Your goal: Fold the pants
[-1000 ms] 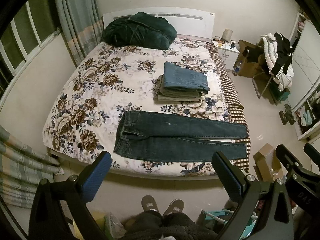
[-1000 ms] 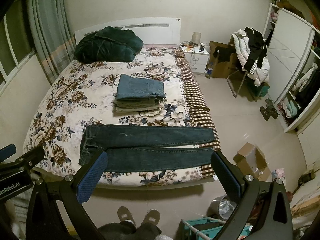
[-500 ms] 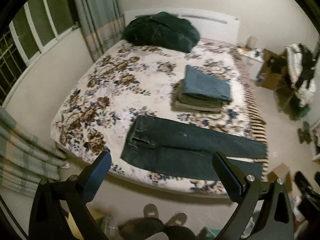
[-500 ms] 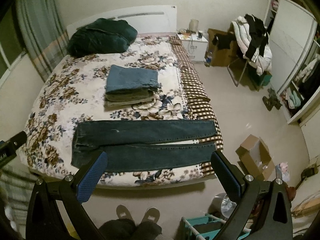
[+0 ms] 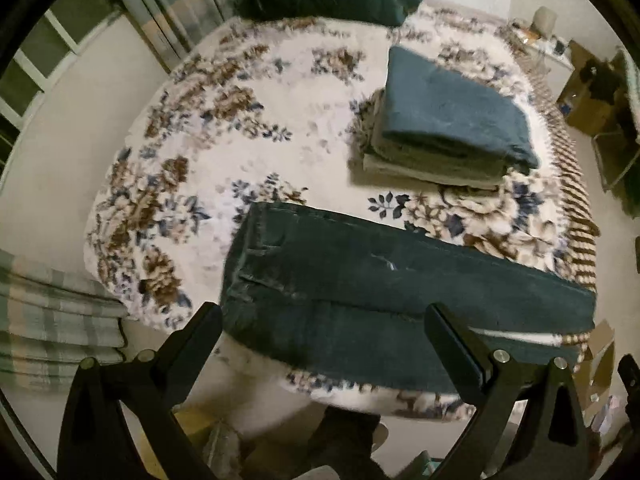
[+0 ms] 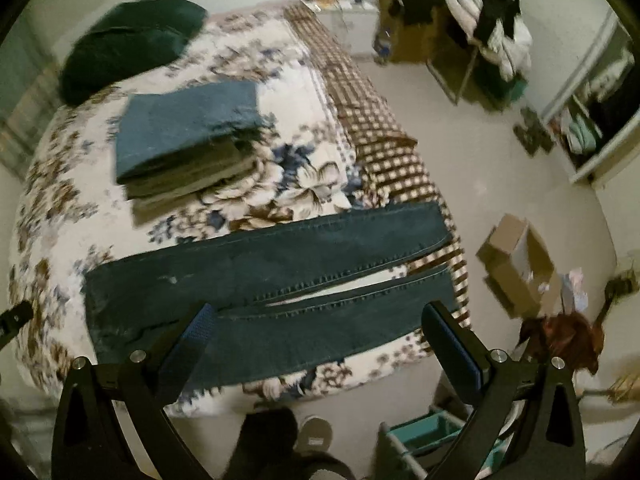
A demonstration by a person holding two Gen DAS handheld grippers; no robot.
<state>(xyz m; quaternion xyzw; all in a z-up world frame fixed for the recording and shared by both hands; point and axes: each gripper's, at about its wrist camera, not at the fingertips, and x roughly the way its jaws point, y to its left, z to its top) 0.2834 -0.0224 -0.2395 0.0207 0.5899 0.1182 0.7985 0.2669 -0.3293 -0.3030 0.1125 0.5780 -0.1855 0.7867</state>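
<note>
Lying flat along the near edge of the floral bed (image 5: 208, 128), the dark jeans (image 5: 360, 280) have their waistband at the left and both legs running right, side by side. The left gripper (image 5: 324, 340) hangs above the waistband end, fingers spread wide and empty. The right gripper (image 6: 320, 340) hangs above the legs, likewise wide and empty. Neither touches the denim. Only the right view shows the hems, a cardboard box (image 6: 516, 268) and a laden chair (image 6: 480, 32); only the left shows the curtain (image 5: 172, 12). A stack of folded clothes (image 6: 188, 136) sits behind the jeans.
</note>
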